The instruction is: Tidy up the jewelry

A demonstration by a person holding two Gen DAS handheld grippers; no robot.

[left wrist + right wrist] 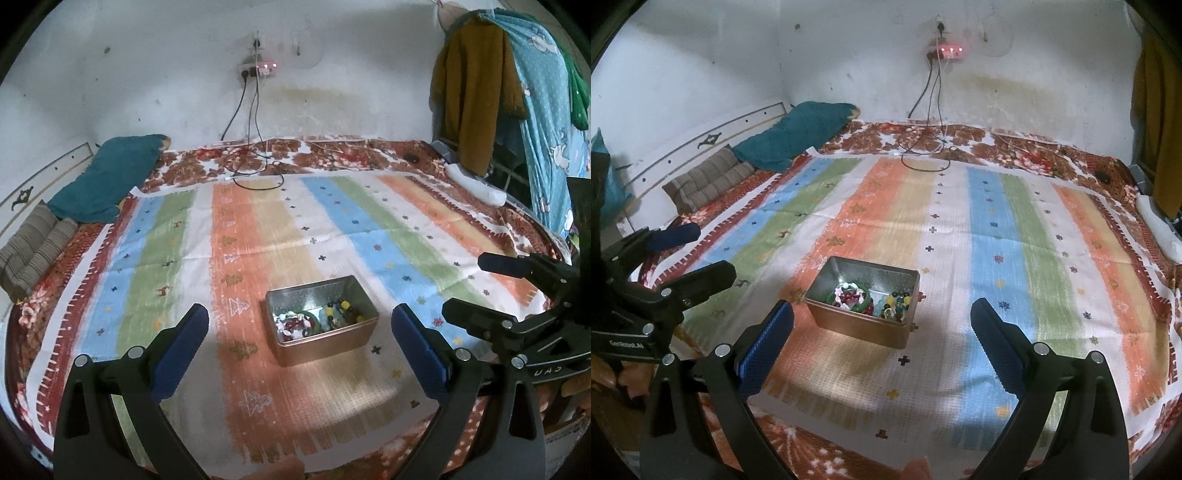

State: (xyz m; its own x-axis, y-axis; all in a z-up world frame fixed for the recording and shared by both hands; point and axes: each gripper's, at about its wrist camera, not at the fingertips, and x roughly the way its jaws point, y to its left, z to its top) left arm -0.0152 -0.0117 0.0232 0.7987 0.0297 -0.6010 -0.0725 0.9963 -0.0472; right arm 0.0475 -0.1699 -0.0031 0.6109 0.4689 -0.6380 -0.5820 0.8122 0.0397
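A copper-coloured metal tin [325, 345] stands open on the striped cloth, holding several beaded bracelets [295, 325]. It also shows in the right wrist view [857, 325], with the bracelets [857, 295] piled inside. My left gripper [301, 328] is open and empty, hovering just in front of the tin. My right gripper [882, 325] is open and empty, also held near the tin. In the left wrist view the right gripper [469, 284] shows at the right edge; in the right wrist view the left gripper [705, 254] shows at the left edge.
The striped cloth [258, 236] covers a bed with a floral sheet. A teal blanket [107, 177] and striped pillow [33, 247] lie at the far left. Black cables [251, 170] trail from a wall socket onto the bed. Clothes [480, 92] hang at the right.
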